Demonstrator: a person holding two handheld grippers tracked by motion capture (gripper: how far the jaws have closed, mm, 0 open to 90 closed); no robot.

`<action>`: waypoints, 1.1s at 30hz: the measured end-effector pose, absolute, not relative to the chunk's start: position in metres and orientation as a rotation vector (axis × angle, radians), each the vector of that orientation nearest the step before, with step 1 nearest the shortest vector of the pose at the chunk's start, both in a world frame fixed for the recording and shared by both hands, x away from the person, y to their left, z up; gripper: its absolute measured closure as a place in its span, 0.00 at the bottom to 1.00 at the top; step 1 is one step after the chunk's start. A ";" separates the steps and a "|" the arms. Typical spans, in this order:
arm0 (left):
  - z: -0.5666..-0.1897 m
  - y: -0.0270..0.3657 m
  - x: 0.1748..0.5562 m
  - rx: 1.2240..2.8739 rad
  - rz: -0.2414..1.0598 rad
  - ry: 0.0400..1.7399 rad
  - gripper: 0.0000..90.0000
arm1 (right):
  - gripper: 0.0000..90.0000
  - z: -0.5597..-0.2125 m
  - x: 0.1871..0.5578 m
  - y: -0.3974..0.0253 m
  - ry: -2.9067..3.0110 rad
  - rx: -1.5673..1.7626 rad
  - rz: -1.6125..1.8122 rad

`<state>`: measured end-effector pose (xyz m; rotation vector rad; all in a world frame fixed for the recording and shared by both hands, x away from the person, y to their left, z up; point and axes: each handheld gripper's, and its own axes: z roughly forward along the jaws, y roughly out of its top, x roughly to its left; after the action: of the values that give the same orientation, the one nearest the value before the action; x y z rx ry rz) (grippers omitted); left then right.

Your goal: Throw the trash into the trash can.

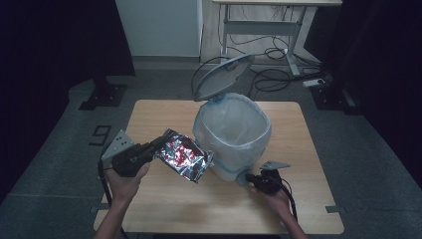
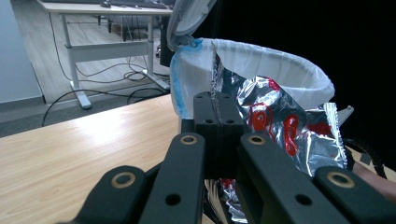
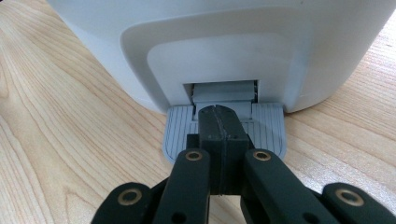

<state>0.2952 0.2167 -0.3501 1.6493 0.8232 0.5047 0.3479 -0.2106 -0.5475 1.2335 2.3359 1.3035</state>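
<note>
- The left gripper (image 1: 158, 144), held over the light wooden bench (image 1: 159, 114), has its fingers (image 2: 208, 122) clenched on one edge of a crinkled silver foil snack packet with red print (image 1: 185, 154).
- In the high view the packet's long axis runs away from those fingers toward the bin and slightly toward the person; its far end sits just beside the bin's near wall, below the rim.
- In the left gripper view the foil (image 2: 280, 123) fans out to the right of the clamped fingers, with the bin's rim behind it.
- One white round pedal bin lined with a white plastic bag (image 1: 233, 134) stands on the bench beyond both grippers, its single grey lid (image 1: 224, 77) tilted up and open at the back.
- The right gripper (image 1: 249, 178) is low at the bin's base; its fingers (image 3: 212, 128) are pressed together with nothing between them, tips resting on the one grey ribbed foot pedal (image 3: 180, 133) that juts from the bin's white shell (image 3: 224, 42).
- Counted: two grippers, one packet, one bin, one pedal, one lid.
- A person's hand (image 1: 127, 181) grips the left tool and another hand (image 1: 278, 196) the right.
</note>
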 end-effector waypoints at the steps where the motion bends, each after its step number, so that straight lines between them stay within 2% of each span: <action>1: -0.350 0.217 0.295 1.649 0.505 0.823 1.00 | 1.00 -0.548 0.348 -0.211 2.336 1.234 1.303; 33: -0.322 0.209 0.307 1.618 0.512 0.815 1.00 | 1.00 -0.548 0.348 -0.211 2.337 1.235 1.306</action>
<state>0.3072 0.2093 -0.3216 1.6181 0.8150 0.5119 0.3481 -0.2108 -0.5476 1.2345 2.3367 1.3061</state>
